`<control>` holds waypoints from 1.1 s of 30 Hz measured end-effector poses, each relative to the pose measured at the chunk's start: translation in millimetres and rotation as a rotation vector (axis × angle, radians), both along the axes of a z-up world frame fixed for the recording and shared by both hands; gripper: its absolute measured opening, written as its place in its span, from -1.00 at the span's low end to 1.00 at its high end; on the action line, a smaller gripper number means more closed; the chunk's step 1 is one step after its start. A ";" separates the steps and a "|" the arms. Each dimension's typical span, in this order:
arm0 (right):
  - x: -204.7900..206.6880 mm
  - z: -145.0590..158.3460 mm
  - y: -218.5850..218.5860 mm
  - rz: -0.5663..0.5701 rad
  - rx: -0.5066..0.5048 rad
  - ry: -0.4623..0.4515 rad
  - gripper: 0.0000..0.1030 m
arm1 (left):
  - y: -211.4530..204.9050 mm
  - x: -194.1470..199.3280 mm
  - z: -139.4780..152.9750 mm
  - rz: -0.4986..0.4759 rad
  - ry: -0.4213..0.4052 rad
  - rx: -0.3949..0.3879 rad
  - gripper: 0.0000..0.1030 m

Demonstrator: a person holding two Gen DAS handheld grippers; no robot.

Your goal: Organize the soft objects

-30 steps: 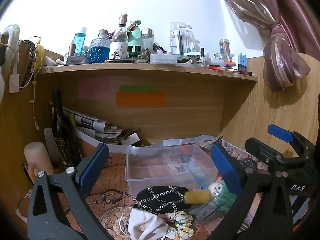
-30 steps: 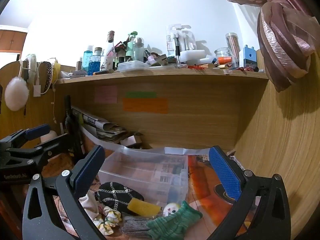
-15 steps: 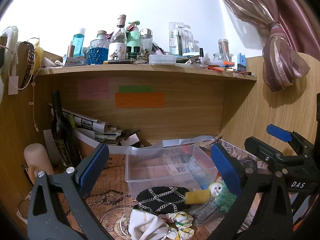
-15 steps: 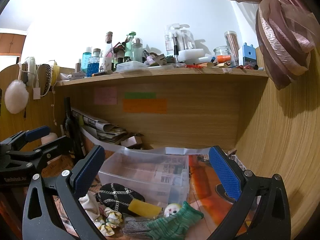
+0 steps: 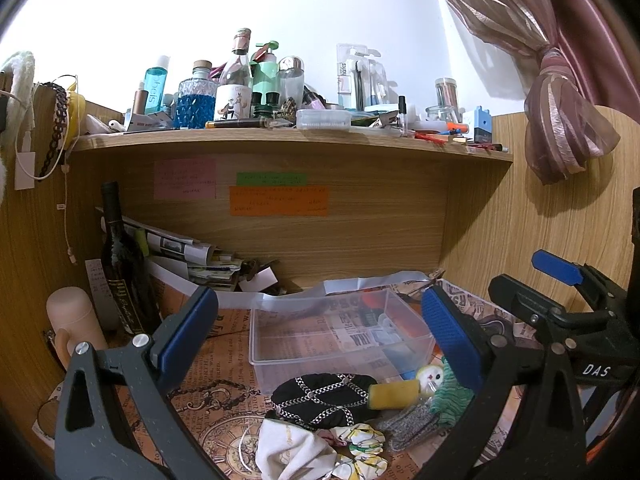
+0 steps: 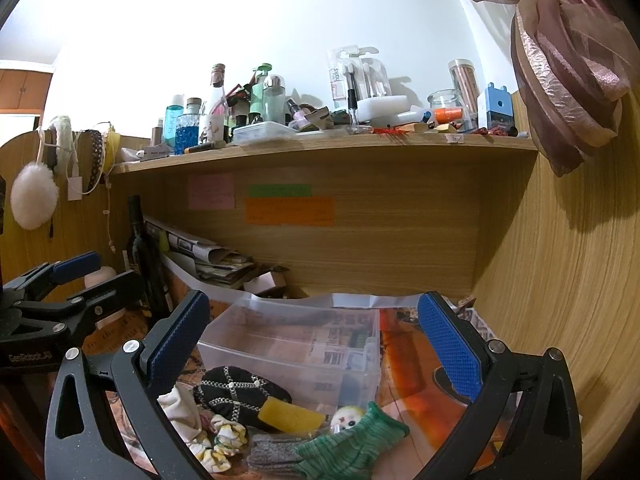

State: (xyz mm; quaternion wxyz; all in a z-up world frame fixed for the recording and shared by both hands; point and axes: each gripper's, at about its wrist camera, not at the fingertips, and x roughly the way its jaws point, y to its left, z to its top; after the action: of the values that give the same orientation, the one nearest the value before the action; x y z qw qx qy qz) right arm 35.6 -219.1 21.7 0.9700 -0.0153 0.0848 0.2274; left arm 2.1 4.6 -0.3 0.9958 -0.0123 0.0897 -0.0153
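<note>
Both hand-held grippers hang over a desk covered in vintage newspaper-print paper (image 5: pixel 224 364), each with its blue-padded jaws spread wide and nothing between them. The left gripper (image 5: pixel 316 332) frames a clear rectangular plastic storage box (image 5: pixel 340 332), which sits on the paper with nothing soft inside it; printed newspaper headlines show through its walls but are too distorted to read. The right gripper (image 6: pixel 312 344) looks at the same box (image 6: pixel 292 344) from the other side.

The soft things lie in a loose pile just in front of the box, outside it: a black fabric pouch with a white chain-lattice pattern (image 5: pixel 324 396), a yellow sponge-like roll (image 5: pixel 394 394) touching the pouch, a small white-faced doll head (image 5: pixel 430 376), a green knitted glove (image 6: pixel 352 448), a grey knitted piece (image 6: pixel 272 454), a white-and-yellow floral scrunchie (image 5: pixel 362 440) and a crumpled white cloth (image 5: pixel 292 452).

In the left wrist view the right gripper's body carries the letters "DAS"; in the right wrist view the left gripper's body reads "GenRobotic" or similar, partly blurred. A dark wine bottle with a gold-lettered label (image 5: pixel 120 264) stands at the left, its script unreadable. On the wooden shelf (image 5: pixel 288 140) above, a blister pack (image 5: pixel 352 76) shows "harks". Pink, green and orange sticky notes (image 5: pixel 276 200) on the back panel bear writing too faint to read
</note>
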 end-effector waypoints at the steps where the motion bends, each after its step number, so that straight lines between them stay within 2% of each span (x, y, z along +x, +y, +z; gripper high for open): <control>1: -0.7 0.1 0.6 -0.001 0.000 -0.001 1.00 | 0.1 0.1 0.2 0.000 0.000 0.000 1.00; 33: -4.6 2.2 -0.6 0.009 0.014 -0.002 1.00 | -4.3 -0.2 4.6 -0.003 -0.007 0.001 1.00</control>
State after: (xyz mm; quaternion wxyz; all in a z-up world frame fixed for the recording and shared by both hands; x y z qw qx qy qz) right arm 31.0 -219.6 23.9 0.9691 -0.0089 0.0822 0.2323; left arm 1.9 0.3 4.3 0.9960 -0.0117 0.0864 -0.0168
